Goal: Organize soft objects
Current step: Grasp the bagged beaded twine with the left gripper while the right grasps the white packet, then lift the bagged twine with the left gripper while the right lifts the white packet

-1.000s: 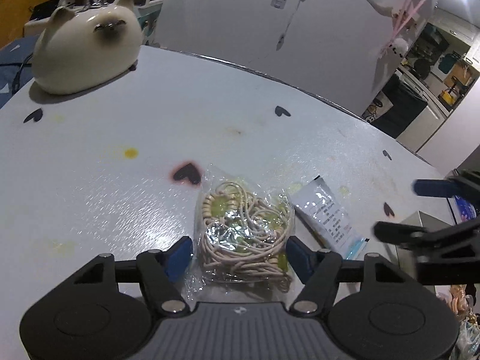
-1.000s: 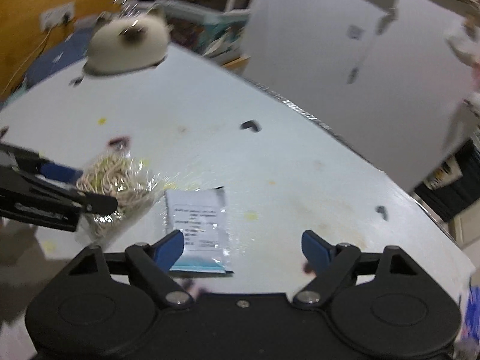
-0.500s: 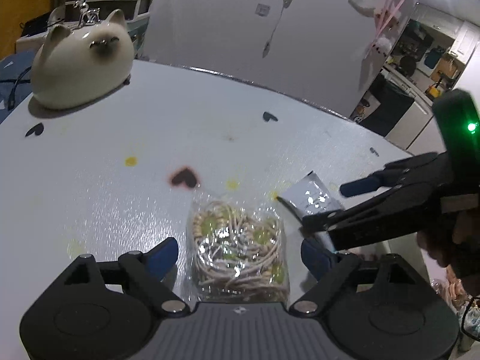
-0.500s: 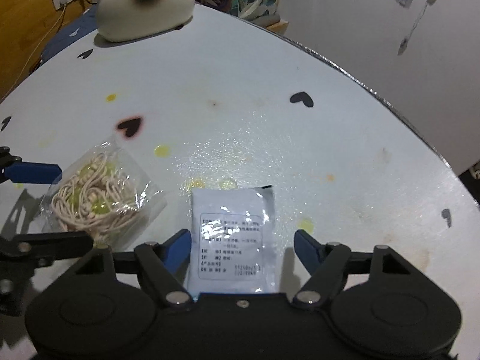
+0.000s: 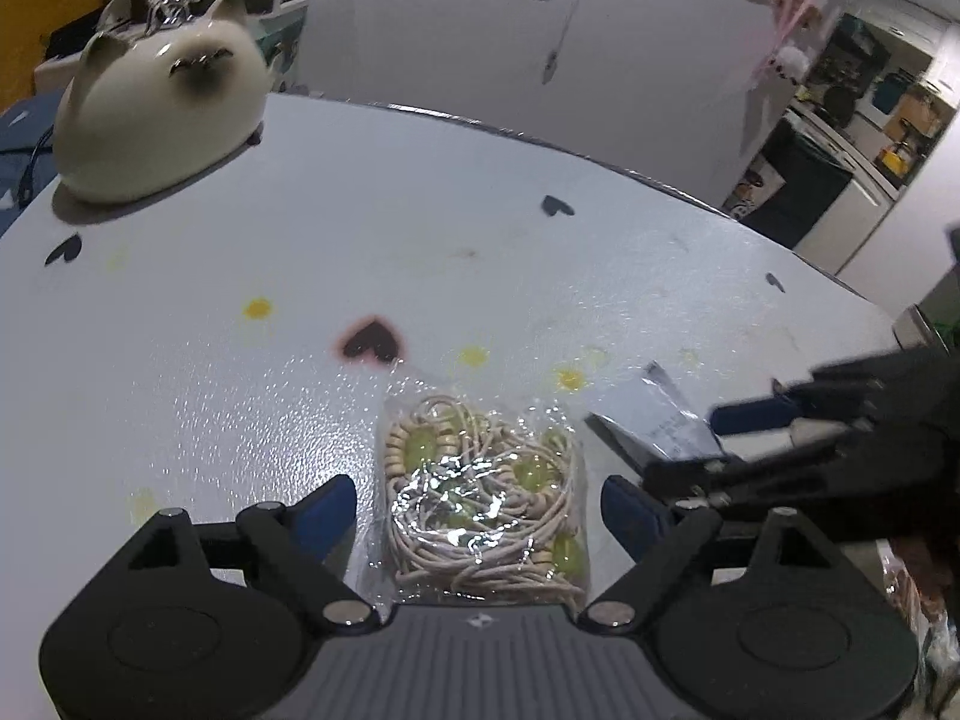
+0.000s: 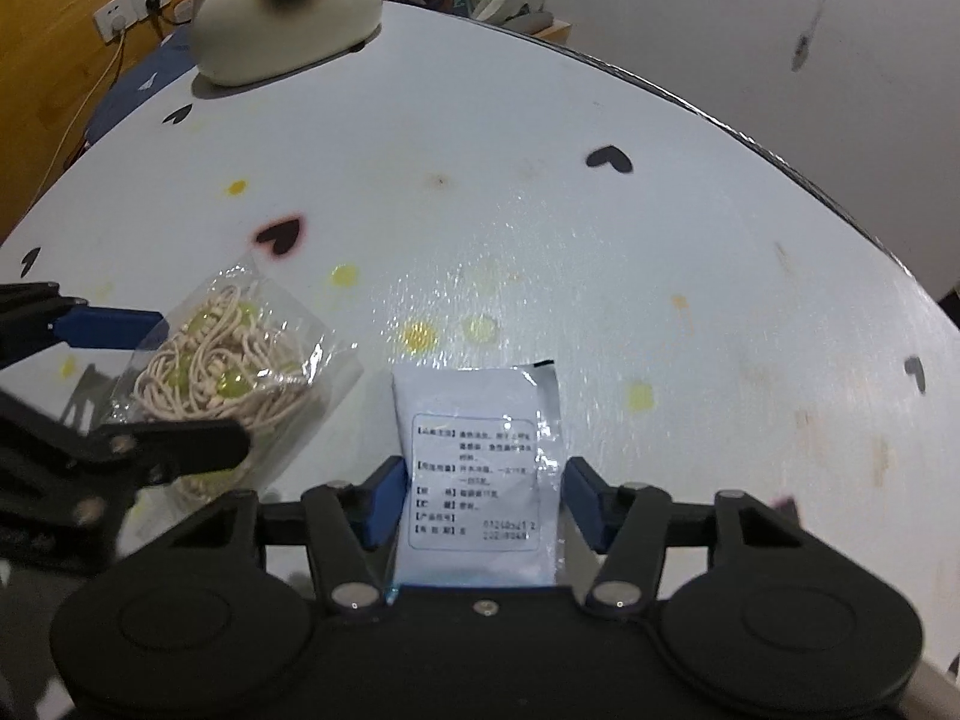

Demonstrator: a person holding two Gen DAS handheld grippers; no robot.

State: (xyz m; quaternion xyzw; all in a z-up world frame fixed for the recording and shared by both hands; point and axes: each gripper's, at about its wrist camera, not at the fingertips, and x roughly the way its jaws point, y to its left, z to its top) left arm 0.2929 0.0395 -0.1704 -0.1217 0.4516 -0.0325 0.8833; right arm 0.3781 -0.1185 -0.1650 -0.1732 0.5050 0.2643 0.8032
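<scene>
While the left claw stands apart around the bead bag on the worktop, it should square up first. Right view: right claw, jaws just closing, brackets the sachet without pinching yet; best to squeeze gently at mid-width.

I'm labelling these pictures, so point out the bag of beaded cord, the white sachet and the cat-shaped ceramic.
bag of beaded cord (image 5: pixel 486 498), left wrist view, middle.
white sachet (image 6: pixel 477 450), right wrist view, printed label.
cat-shaped ceramic (image 6: pixel 288 12), right wrist view, body.
</scene>
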